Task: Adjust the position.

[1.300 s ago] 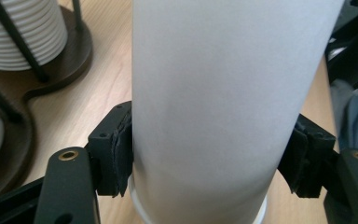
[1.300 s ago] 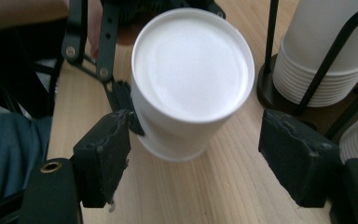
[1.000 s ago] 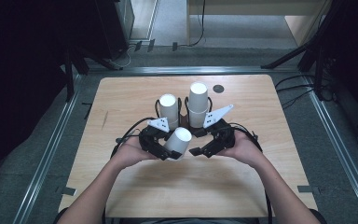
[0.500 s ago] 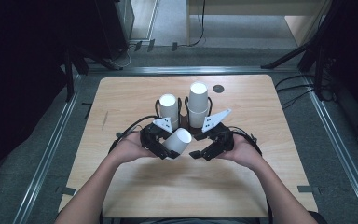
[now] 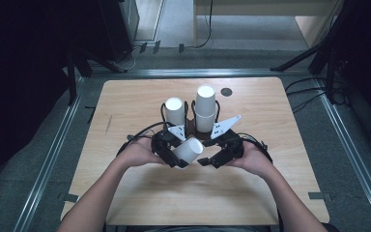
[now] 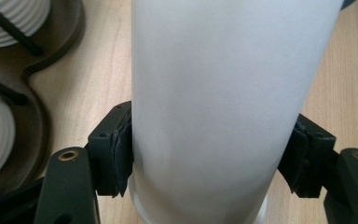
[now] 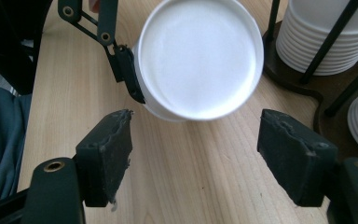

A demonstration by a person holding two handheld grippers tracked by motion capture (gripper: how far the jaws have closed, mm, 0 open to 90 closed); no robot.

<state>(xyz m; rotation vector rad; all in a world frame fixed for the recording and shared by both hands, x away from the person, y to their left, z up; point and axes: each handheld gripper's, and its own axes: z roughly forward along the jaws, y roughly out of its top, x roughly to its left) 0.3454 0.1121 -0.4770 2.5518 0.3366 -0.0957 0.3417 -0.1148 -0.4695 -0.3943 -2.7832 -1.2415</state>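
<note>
Left gripper view has the left gripper (image 6: 207,163) clamped on a white paper cup (image 6: 223,93), its pads pressed to both sides of the cup wall. Right gripper view shows the right gripper (image 7: 193,149) spread wide and holding nothing, the cup's closed base just beyond its jaws. At centre frame in the high view, both hands meet low over the wooden table (image 5: 125,111), forearms rising from the bottom edge; the cup holder (image 5: 189,126) with ribbed cup stacks stands just above.
</note>
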